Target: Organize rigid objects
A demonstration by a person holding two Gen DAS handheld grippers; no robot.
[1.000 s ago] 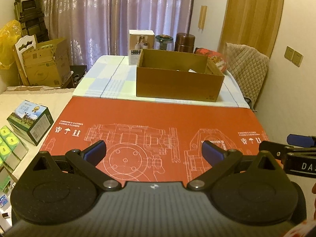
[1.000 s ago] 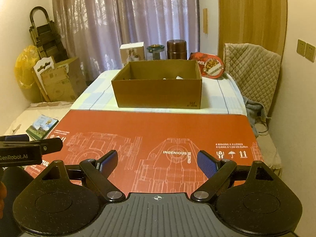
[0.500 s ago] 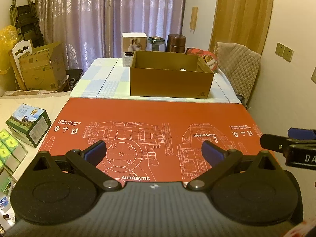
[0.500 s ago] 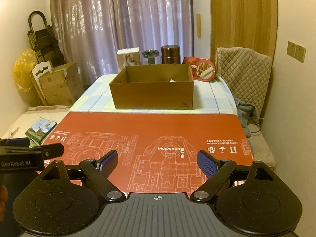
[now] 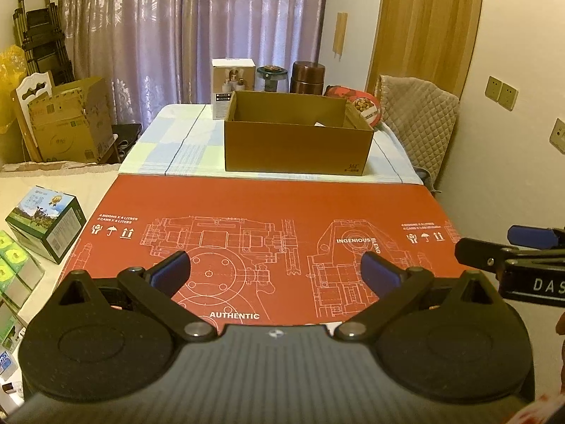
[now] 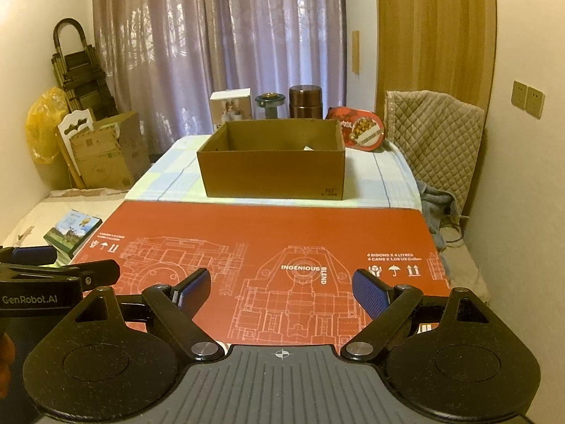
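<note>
An open brown cardboard box stands on a checked cloth beyond a red printed mat. A scrap of white shows inside it. My left gripper is open and empty above the near part of the mat. My right gripper is open and empty beside it, to the right. A green milk carton box lies left of the mat, with several small green and white cartons nearer me.
Behind the box stand a white product box, a glass jar, a brown canister and a red snack tin. A quilted chair is at right. Cardboard boxes and a folded ladder stand at left.
Both grippers have drawn back from the cardboard box and risen a little, so more of the red mat shows. Both stay open and empty.
</note>
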